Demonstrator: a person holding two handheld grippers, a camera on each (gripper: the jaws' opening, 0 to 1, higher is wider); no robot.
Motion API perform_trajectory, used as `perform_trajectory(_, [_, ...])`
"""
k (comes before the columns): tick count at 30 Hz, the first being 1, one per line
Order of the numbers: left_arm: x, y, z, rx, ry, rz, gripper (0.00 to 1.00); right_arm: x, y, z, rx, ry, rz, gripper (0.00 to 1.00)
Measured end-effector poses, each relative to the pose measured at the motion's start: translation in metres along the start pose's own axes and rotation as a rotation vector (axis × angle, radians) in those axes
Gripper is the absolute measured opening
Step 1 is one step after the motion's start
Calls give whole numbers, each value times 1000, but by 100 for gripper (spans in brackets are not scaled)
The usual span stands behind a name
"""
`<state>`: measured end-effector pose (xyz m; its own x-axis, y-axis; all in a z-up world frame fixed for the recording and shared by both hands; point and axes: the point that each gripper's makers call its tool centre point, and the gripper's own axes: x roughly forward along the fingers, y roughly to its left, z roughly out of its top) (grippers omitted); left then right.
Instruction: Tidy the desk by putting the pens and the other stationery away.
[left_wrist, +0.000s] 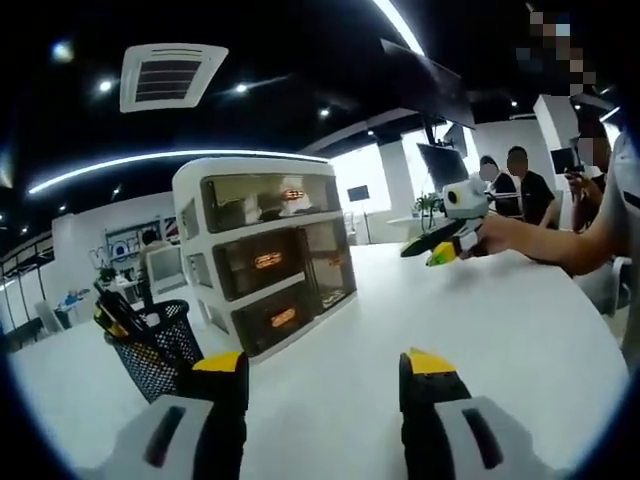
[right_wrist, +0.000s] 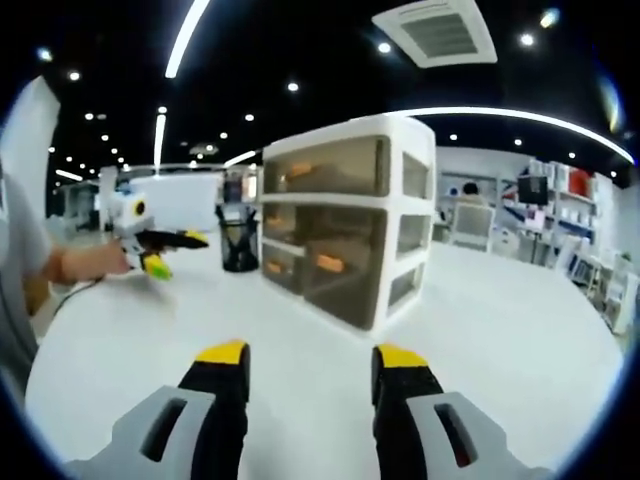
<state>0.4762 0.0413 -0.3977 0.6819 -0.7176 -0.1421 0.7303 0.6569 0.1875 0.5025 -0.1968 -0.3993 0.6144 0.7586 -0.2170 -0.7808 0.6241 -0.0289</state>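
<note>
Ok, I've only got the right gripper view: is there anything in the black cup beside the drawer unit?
Observer: Yes. In the left gripper view the mesh cup holds several dark pens with yellow marks.
Operator: Is the left tool carrying anything?
Observer: No. The left tool is open and empty above the white table.
Operator: How does my right tool look from outside?
Observer: A hand holds the right tool clear above the table.
</note>
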Motion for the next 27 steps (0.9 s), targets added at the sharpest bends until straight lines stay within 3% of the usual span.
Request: perform_trajectory(27, [2, -2, -5, -21, 14, -13, 59, 0, 4, -4, -9, 18, -6, 45])
